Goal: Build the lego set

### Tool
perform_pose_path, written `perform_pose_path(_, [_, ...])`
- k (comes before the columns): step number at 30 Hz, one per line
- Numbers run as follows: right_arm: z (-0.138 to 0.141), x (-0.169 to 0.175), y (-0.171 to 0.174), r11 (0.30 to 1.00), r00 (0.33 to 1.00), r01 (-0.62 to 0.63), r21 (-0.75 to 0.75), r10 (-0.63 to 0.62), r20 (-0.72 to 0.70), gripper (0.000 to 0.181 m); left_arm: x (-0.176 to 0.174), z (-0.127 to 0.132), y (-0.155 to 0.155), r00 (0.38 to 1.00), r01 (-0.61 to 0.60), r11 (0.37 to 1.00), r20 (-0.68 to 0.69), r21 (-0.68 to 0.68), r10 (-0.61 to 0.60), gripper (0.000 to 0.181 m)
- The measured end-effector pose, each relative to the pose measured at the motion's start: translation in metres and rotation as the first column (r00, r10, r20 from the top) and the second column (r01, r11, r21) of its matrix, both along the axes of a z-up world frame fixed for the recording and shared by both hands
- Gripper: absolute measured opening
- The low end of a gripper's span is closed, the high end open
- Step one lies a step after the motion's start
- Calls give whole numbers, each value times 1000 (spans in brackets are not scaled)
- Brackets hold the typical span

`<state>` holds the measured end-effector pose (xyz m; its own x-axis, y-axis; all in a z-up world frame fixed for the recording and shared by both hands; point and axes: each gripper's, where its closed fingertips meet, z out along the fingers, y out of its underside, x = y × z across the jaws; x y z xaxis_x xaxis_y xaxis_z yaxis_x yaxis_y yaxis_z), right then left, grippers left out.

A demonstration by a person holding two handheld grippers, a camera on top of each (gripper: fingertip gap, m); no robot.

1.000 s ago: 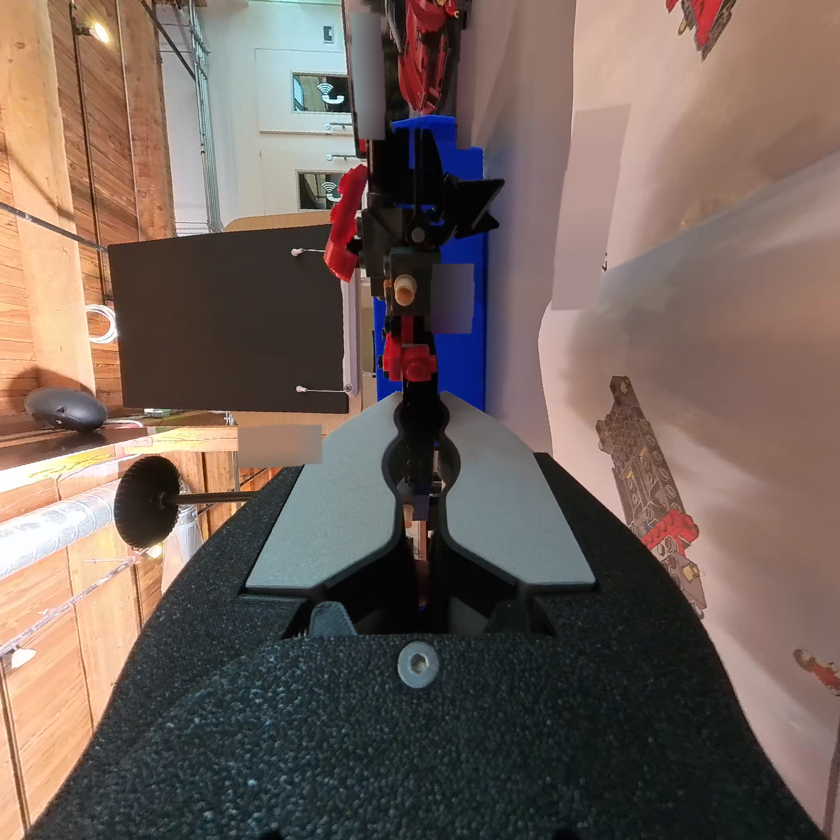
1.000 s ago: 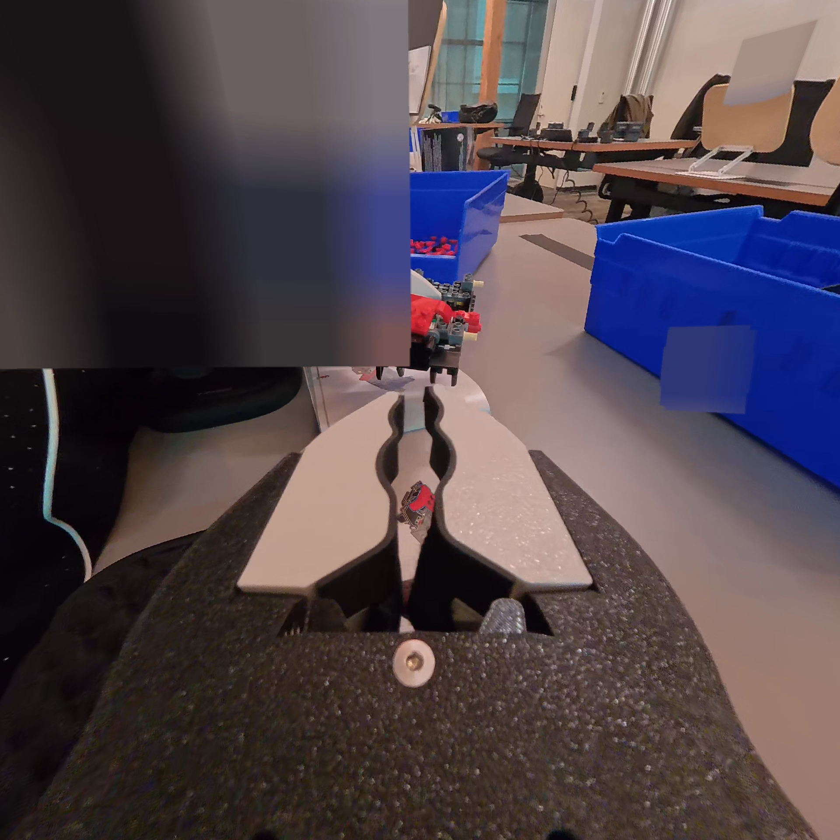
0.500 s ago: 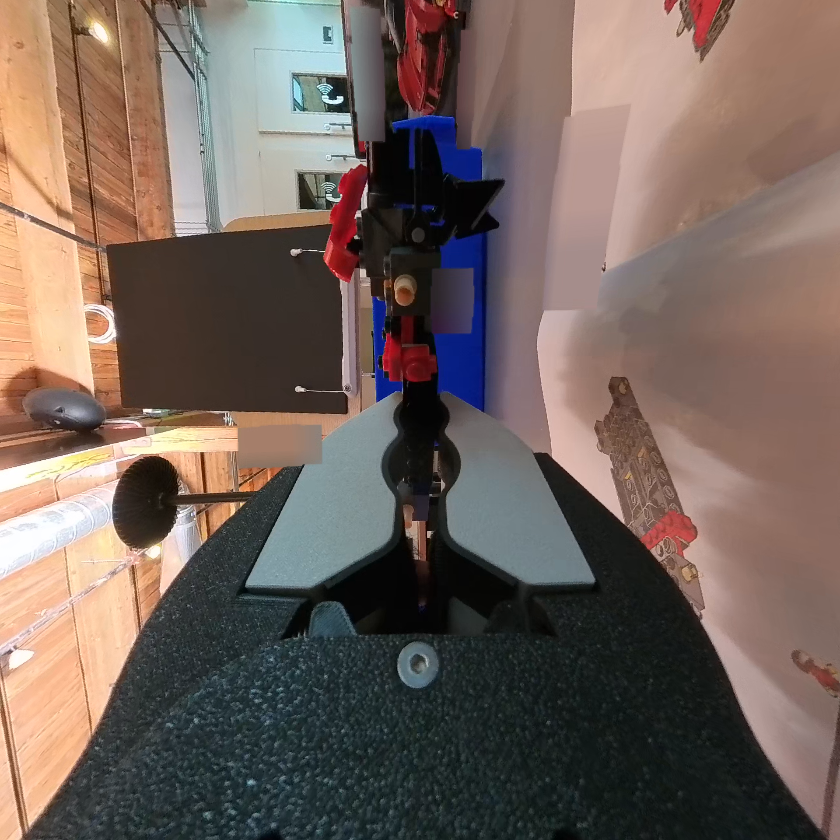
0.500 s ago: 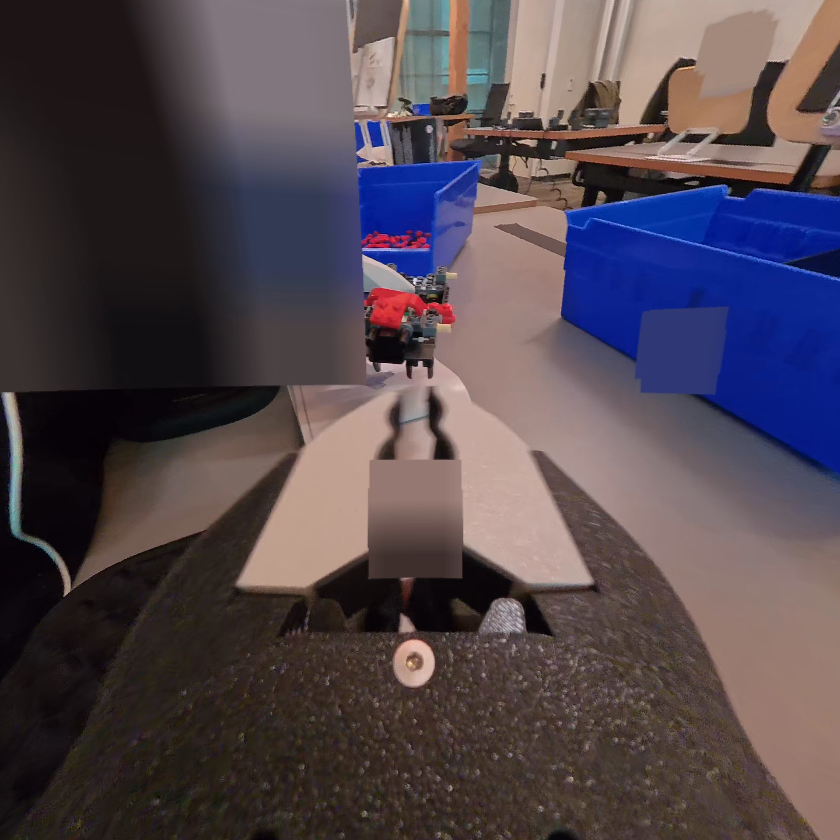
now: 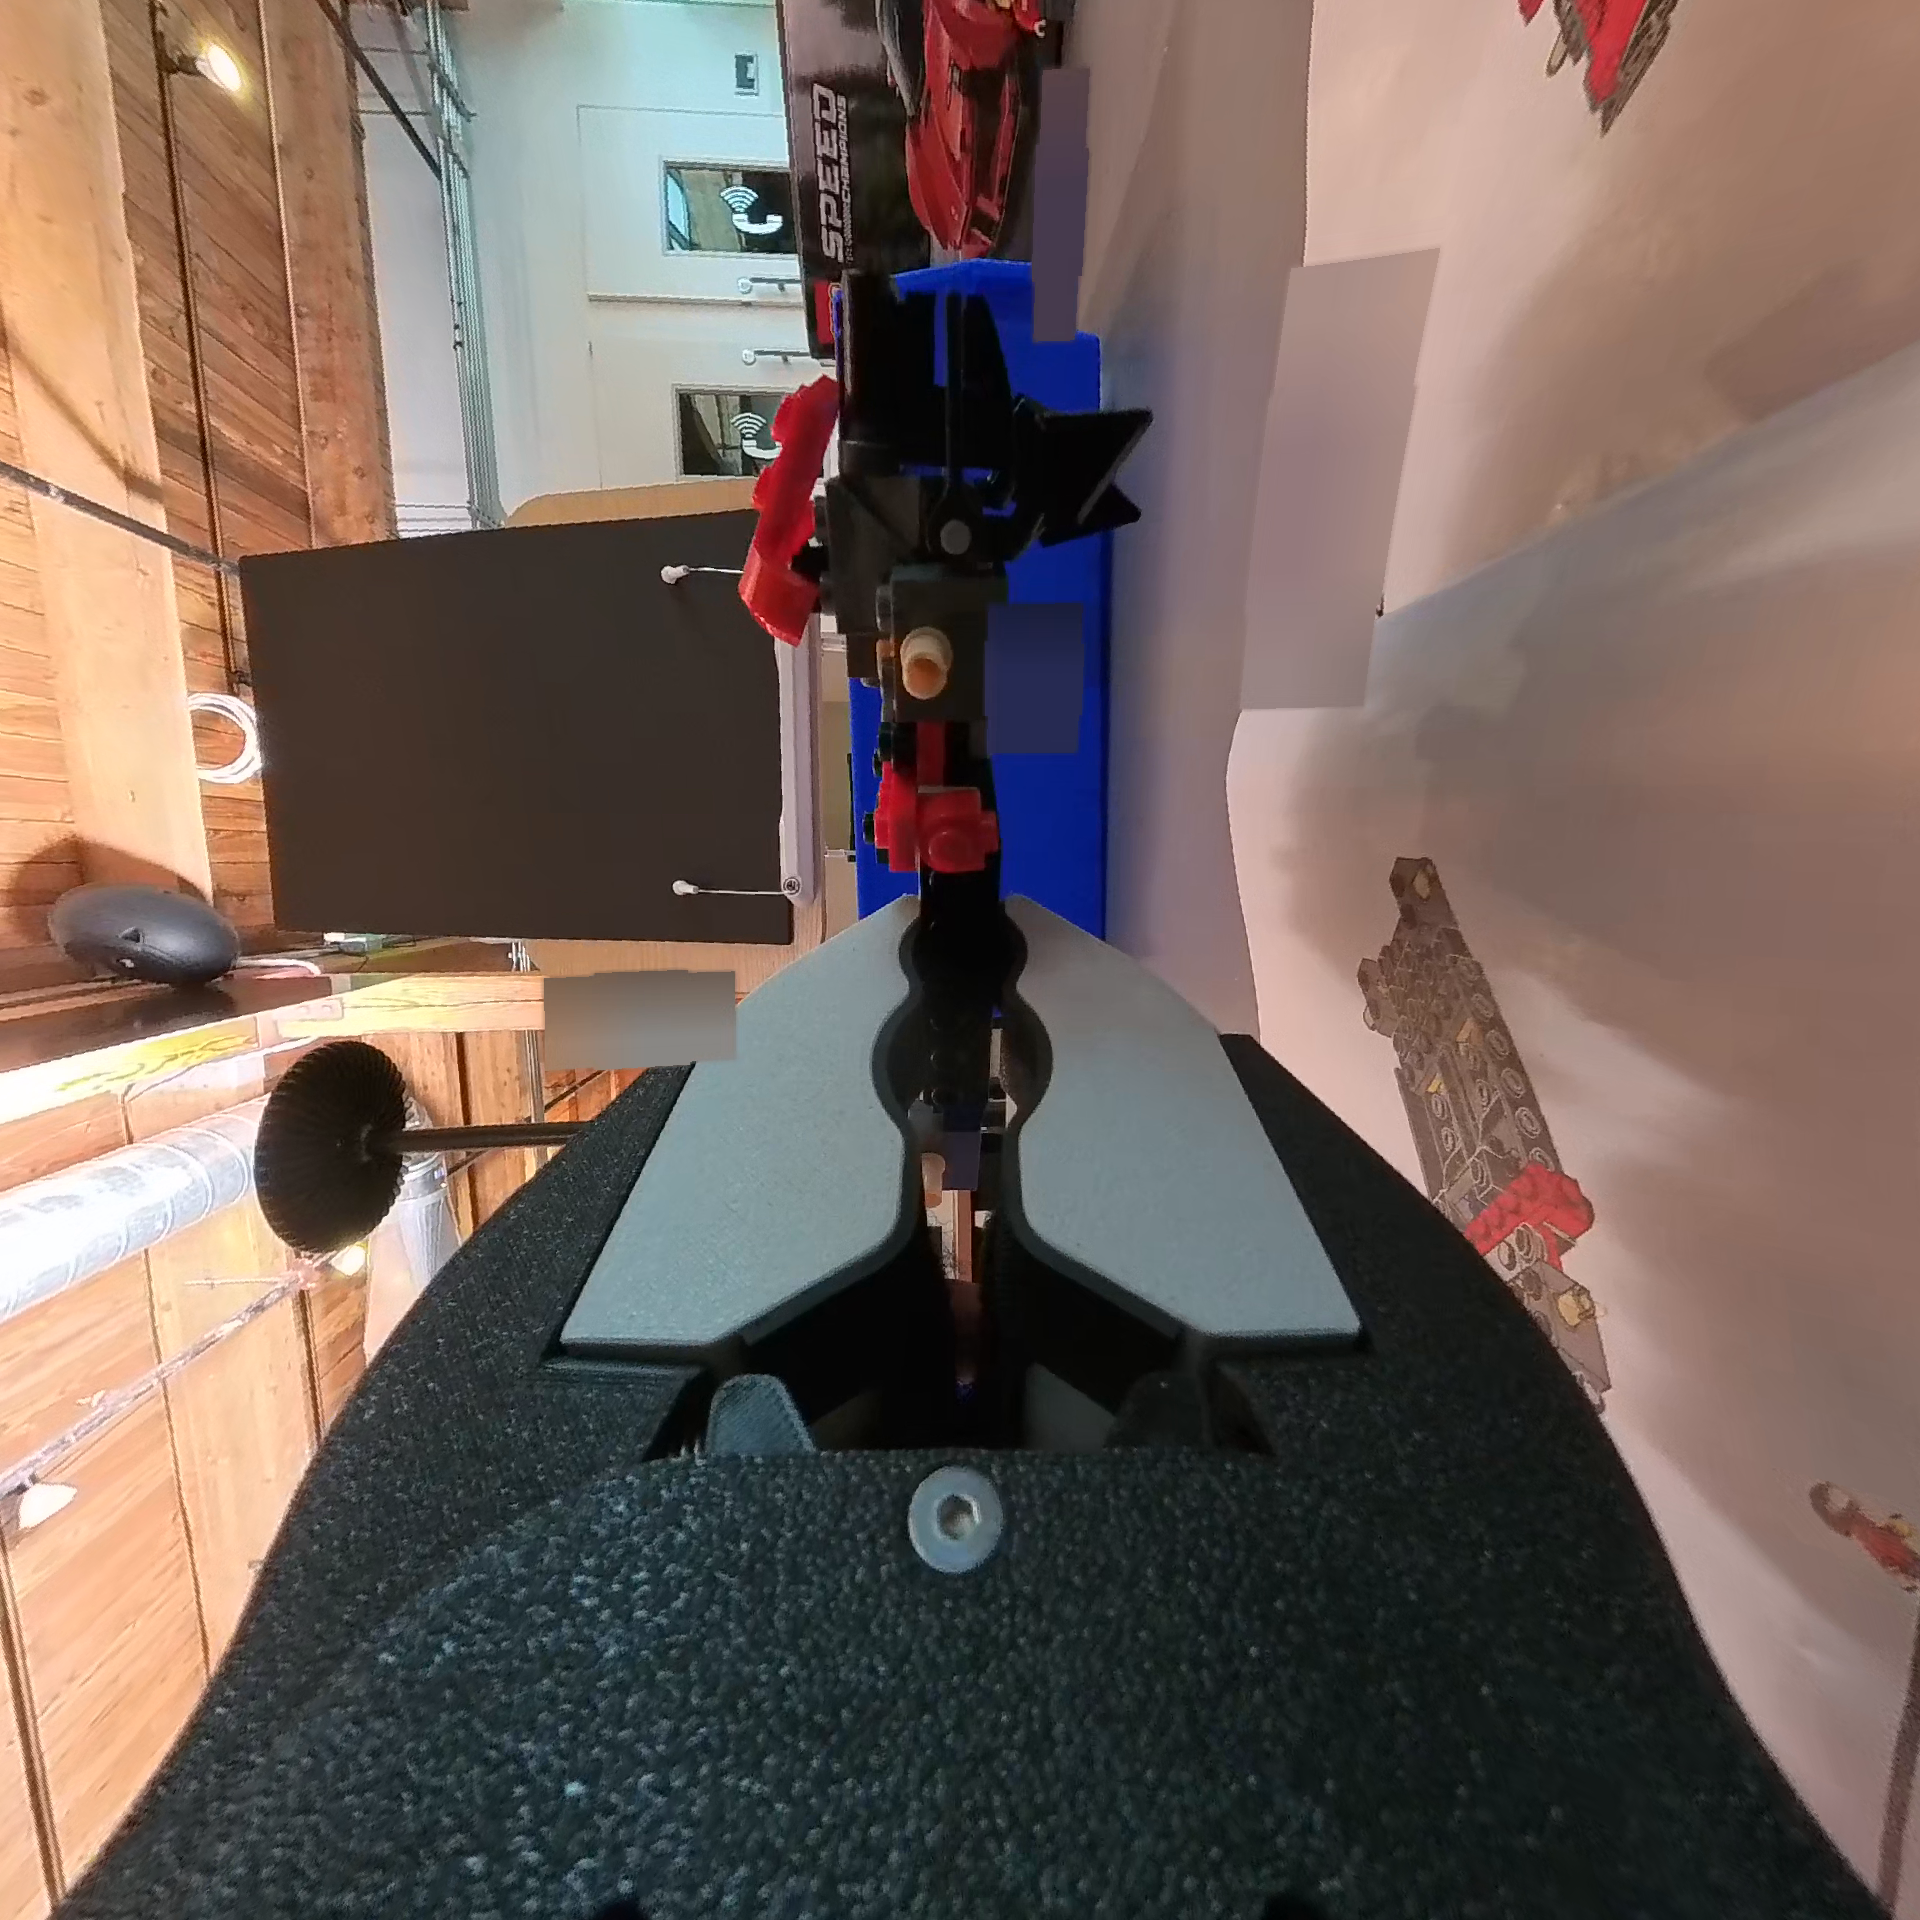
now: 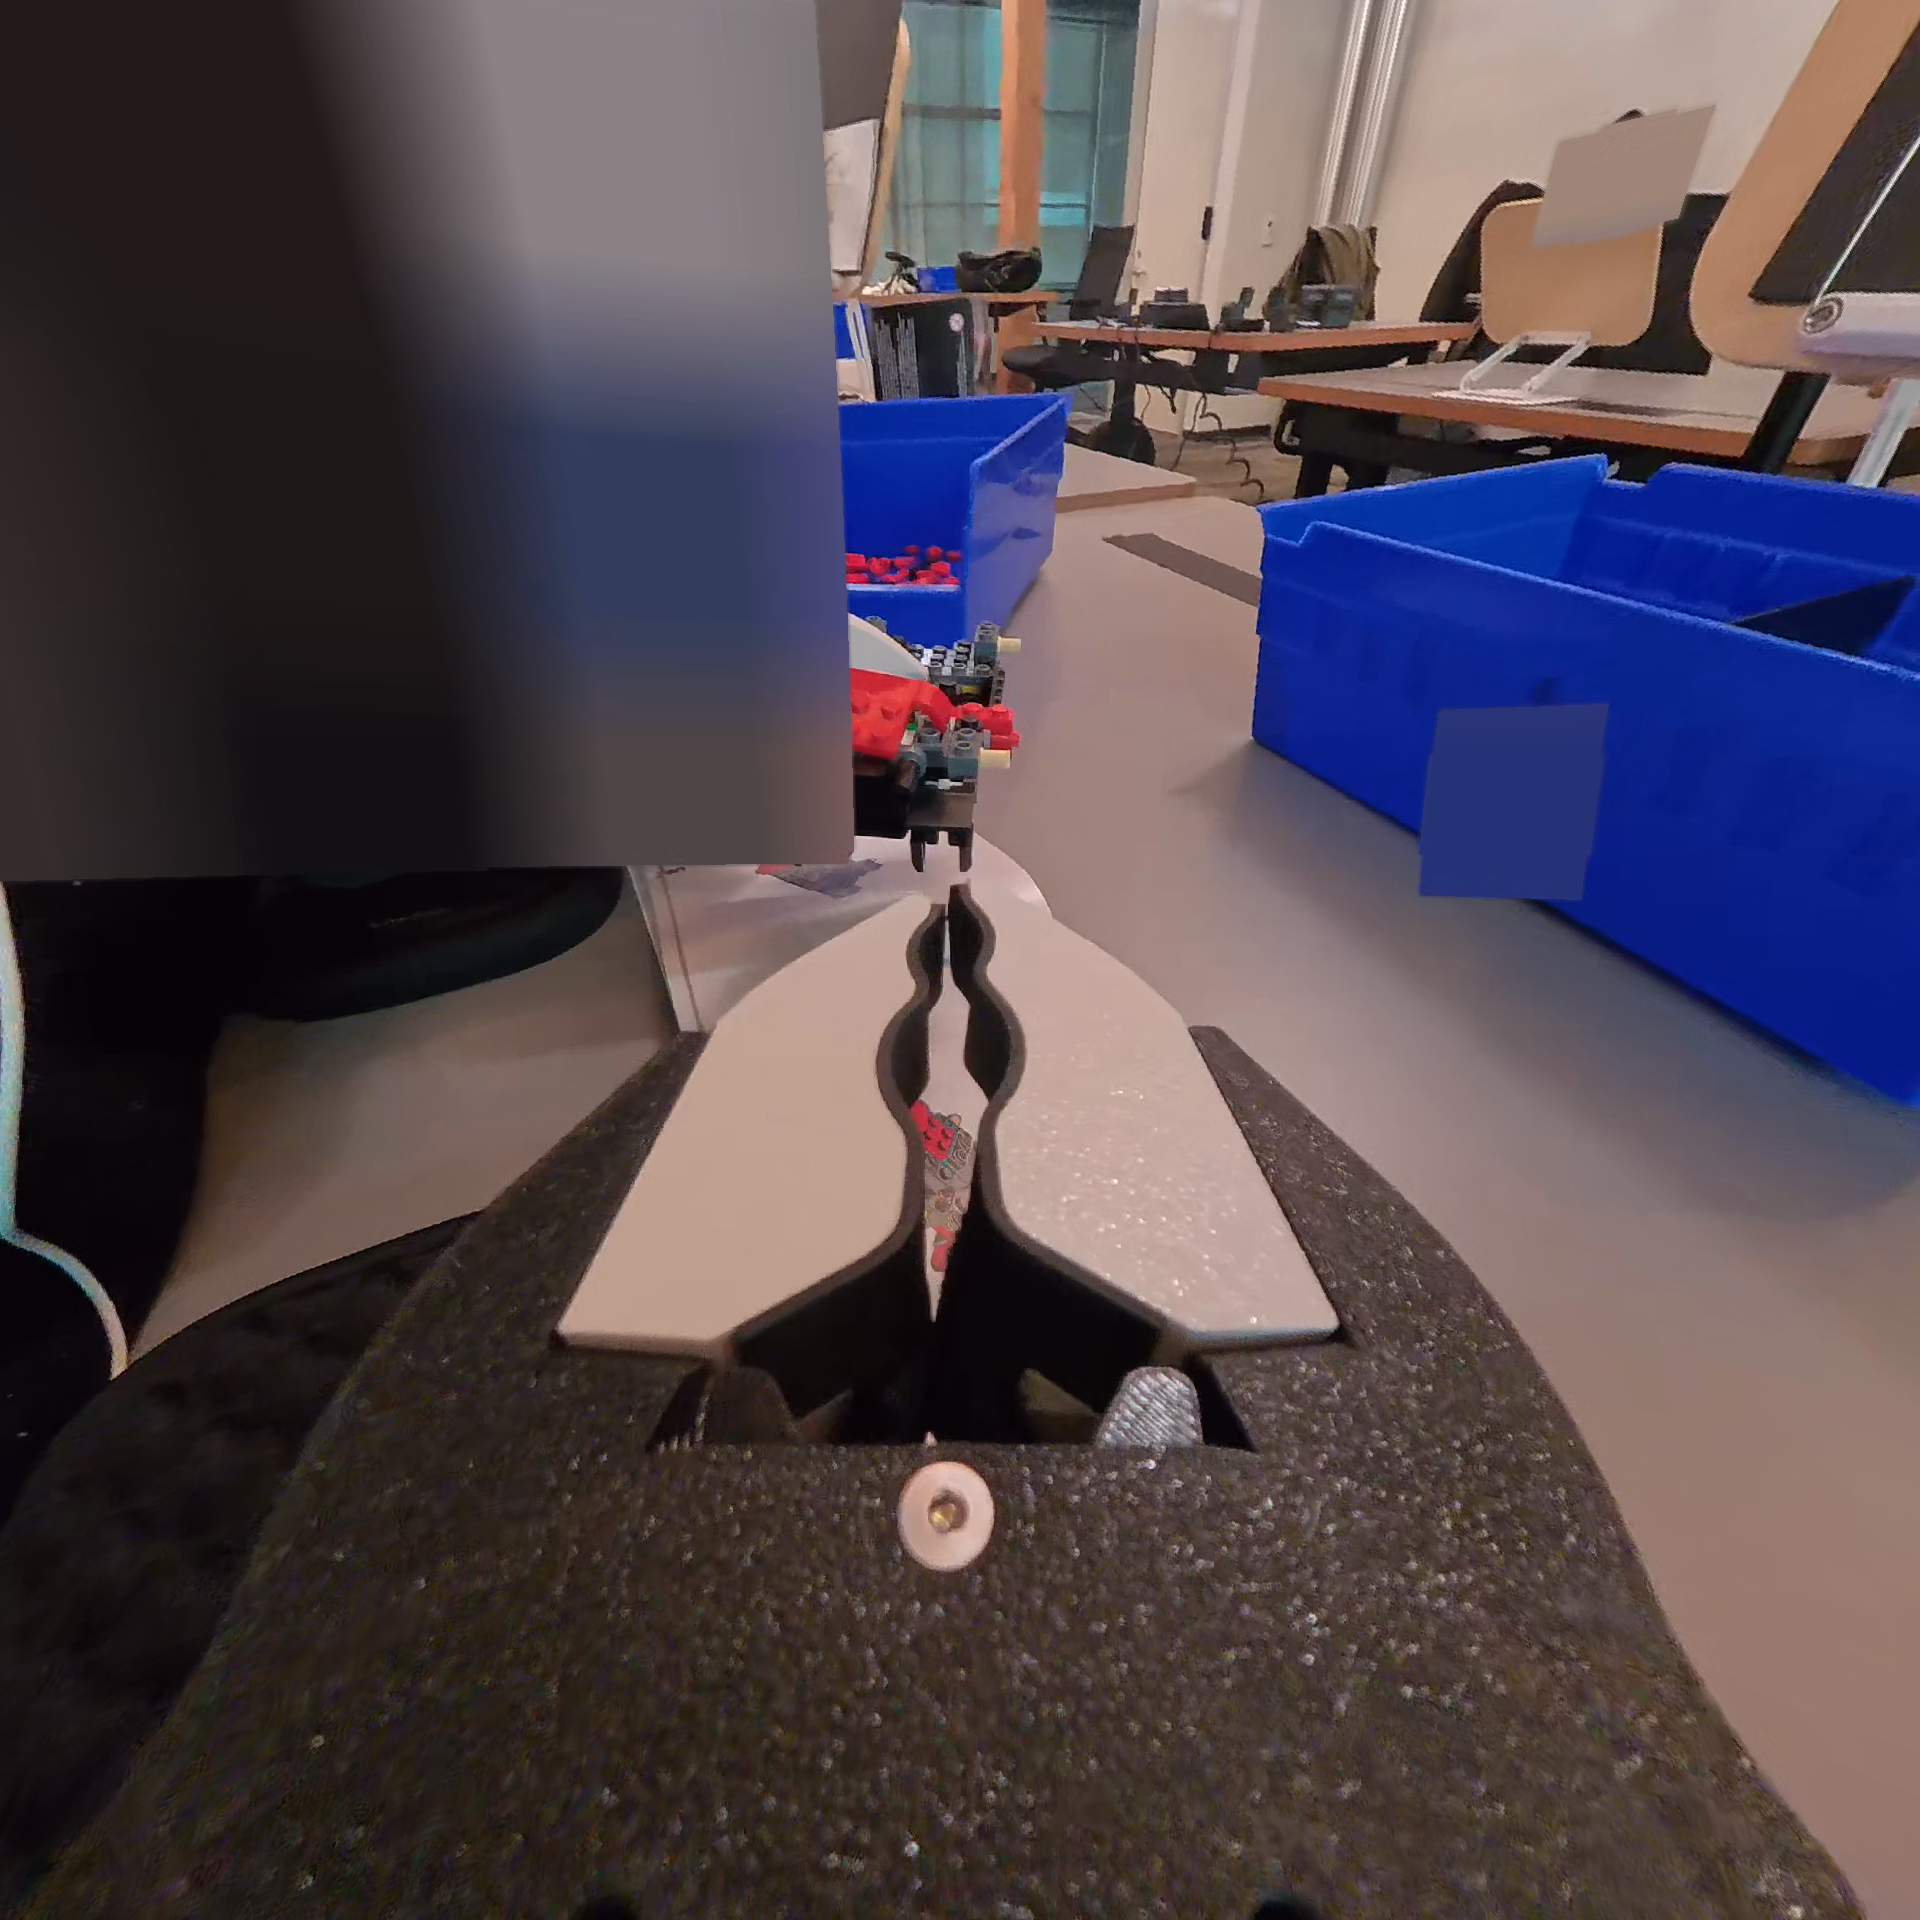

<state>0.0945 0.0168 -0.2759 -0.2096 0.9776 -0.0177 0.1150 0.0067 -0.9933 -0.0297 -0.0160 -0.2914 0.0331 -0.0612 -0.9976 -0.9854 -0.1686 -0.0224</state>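
open grey table (image 6: 1195, 831) ahead, blue bin (image 6: 1621, 665) blocking right, lego model (image 6: 951, 717) just beyond tool tips

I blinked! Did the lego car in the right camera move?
Yes. The lego car now appears lower against the blue bin behind it, though the camera itself likely shifted.

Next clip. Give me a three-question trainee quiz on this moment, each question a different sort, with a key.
1. True or false: the left hand-held gripper is clamped on the partly built lego model.
2. Multiple choice: the blue bin behind the model holds (A) red pieces, (B) yellow wheels, (C) nothing.
3. Fill in: the right hand-held gripper has its fingertips nearly ____ with nothing visibly between them.

Key: 1 true; 2 A; 3 closed.
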Motion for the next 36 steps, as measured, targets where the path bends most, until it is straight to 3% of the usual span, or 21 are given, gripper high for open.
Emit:
perform_pose_path(4, [-2, -1, 1, 1000, 1000, 3, -8, -3, 14, 6, 0, 0, 0, 1000, 1, 1000, 1, 0, -1, 8])
perform_pose_path(7, [-1, -2, 6, 999, 999, 32, -19, -32, 7, 20, 0, 0, 0, 1000, 1, 1000, 2, 1, -1, 8])
perform_pose_path(9, [2, 0, 0, 1000, 1000, -10, -15, 9, -12, 1, 0, 0, 0, 1000, 2, 1000, 4, 1, -2, 8])
perform_pose_path(10, [4, 0, -2, 1000, 1000, -17, -11, 17, -20, 0, 1, 0, 0, 1000, 3, 1000, 4, 2, -3, 8])
perform_pose_path(23, [8, -16, -18, 999, 999, -37, 12, 37, -3, 21, 0, 0, 0, 1000, 5, 1000, 30, -4, -5, 8])
perform_pose_path(28, [11, -16, -13, 1000, 1000, -2, 23, 3, -14, 19, 0, 0, 0, 1000, 4, 1000, 30, -4, -4, 8])
perform_pose_path(36, [21, -7, 4, 995, 995, 43, -86, -51, -89, 14, -1, 0, 0, 999, 1, 1000, 33, -2, -1, 8])
